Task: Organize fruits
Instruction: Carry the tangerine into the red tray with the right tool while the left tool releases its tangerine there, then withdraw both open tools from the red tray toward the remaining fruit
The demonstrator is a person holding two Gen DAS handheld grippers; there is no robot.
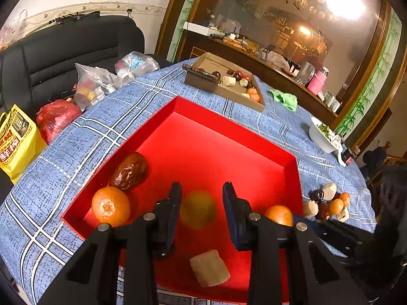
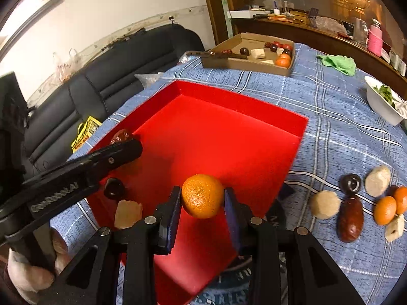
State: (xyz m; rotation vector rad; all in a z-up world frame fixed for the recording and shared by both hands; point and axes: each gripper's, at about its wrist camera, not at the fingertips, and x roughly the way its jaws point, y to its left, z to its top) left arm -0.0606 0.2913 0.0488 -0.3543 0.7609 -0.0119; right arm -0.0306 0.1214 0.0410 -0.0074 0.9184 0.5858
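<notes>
A red tray (image 1: 229, 127) lies on the blue checked tablecloth. In the left wrist view it holds a tangerine (image 1: 111, 206), a dark red date (image 1: 129, 170) and a beige cube (image 1: 209, 268). My left gripper (image 1: 202, 198) is open above the tray; a blurred yellowish fruit (image 1: 198, 209) hangs between its fingers, seemingly loose. My right gripper (image 2: 202, 198) is shut on a tangerine (image 2: 202, 196) over the tray's (image 2: 229, 127) near part. Loose fruit lies right of the tray: tangerines (image 2: 385, 209), a date (image 2: 351, 219), beige pieces (image 2: 325, 204).
A cardboard box (image 2: 254, 63) with more fruit stands at the table's far side. A green cloth (image 2: 338, 63) and a white bowl (image 2: 381, 106) are at the right. A black sofa with bags stands left of the table.
</notes>
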